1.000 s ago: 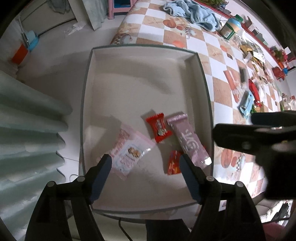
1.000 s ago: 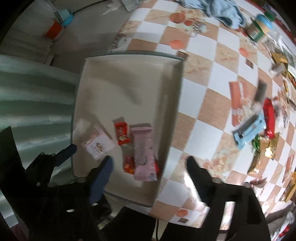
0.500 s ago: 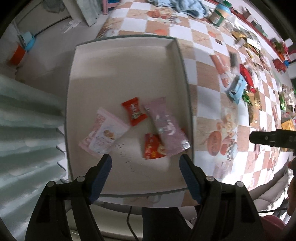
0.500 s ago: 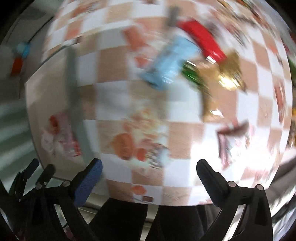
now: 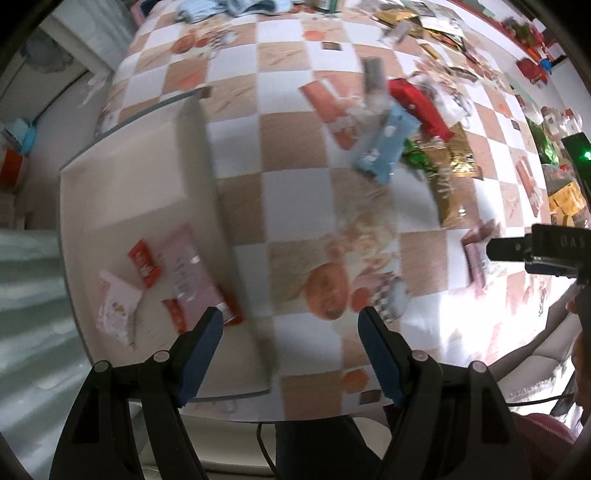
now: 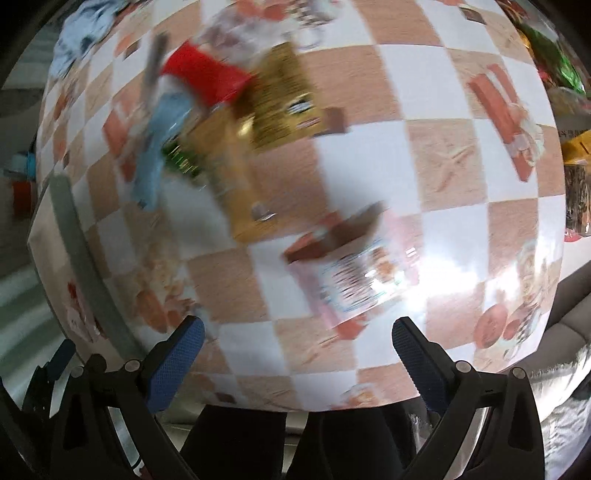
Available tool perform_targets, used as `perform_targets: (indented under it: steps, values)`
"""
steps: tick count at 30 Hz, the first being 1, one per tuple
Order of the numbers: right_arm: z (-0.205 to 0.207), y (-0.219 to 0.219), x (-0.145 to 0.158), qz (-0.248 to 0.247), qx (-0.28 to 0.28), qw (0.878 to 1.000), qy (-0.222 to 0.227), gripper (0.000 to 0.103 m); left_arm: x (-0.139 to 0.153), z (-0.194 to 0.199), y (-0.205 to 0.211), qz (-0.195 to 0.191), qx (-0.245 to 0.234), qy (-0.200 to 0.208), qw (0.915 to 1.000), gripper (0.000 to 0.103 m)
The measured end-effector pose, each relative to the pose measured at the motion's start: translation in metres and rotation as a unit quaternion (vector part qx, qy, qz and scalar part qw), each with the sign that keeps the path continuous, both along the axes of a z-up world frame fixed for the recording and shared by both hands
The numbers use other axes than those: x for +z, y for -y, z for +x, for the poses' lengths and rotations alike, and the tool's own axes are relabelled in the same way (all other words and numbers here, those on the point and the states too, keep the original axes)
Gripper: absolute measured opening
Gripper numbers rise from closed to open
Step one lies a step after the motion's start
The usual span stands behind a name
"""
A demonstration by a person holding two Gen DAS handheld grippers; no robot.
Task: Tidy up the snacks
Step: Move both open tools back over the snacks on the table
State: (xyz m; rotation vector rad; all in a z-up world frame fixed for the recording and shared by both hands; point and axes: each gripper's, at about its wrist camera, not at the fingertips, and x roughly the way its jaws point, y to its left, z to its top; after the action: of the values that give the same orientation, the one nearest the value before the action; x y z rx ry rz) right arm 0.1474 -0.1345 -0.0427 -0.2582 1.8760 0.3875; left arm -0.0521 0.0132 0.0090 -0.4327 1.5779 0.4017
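Note:
A shallow white tray (image 5: pixel 122 173) lies at the table's left end and holds a pink packet (image 5: pixel 184 273), small red packets (image 5: pixel 144 262) and a pale pink pouch (image 5: pixel 116 306). My left gripper (image 5: pixel 291 332) is open and empty above the checkered table beside the tray. My right gripper (image 6: pixel 295 347) is open and empty above a pink-and-white snack packet (image 6: pixel 354 284). A gold packet (image 6: pixel 236 177), a red packet (image 6: pixel 207 74) and a light blue packet (image 6: pixel 155 147) lie beyond it. The right gripper also shows in the left wrist view (image 5: pixel 546 251). Both views are blurred.
Loose snacks cover the checkered tablecloth (image 5: pixel 295 192): blue packet (image 5: pixel 384 147), red packet (image 5: pixel 417 107), gold packet (image 5: pixel 450 192), several more at the far right. A blue cloth (image 5: pixel 229 7) lies at the far end. The tray's rim (image 6: pixel 85 269) shows at left.
Both grippers have swung right, away from the tray and over the table with loose snacks. The right gripper now hangs over the pink-and-white packet. Both stay open.

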Motion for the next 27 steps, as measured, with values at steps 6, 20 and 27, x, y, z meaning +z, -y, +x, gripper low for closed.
perform_targets:
  steps: [6,20,27]
  values:
    - [0.053,0.023,0.006,-0.001,0.006,1.0,0.015,0.102,-0.002,0.023,0.017,0.002,0.008,-0.014,0.9999,0.079]
    - [0.132,0.043,0.009,0.014,0.063,0.997,0.031,0.102,-0.014,0.058,0.052,0.003,0.039,-0.041,0.9984,0.079]
    - [0.144,0.026,0.007,0.025,0.104,0.993,0.041,0.102,-0.021,0.078,0.053,0.01,0.052,-0.035,0.998,0.079]
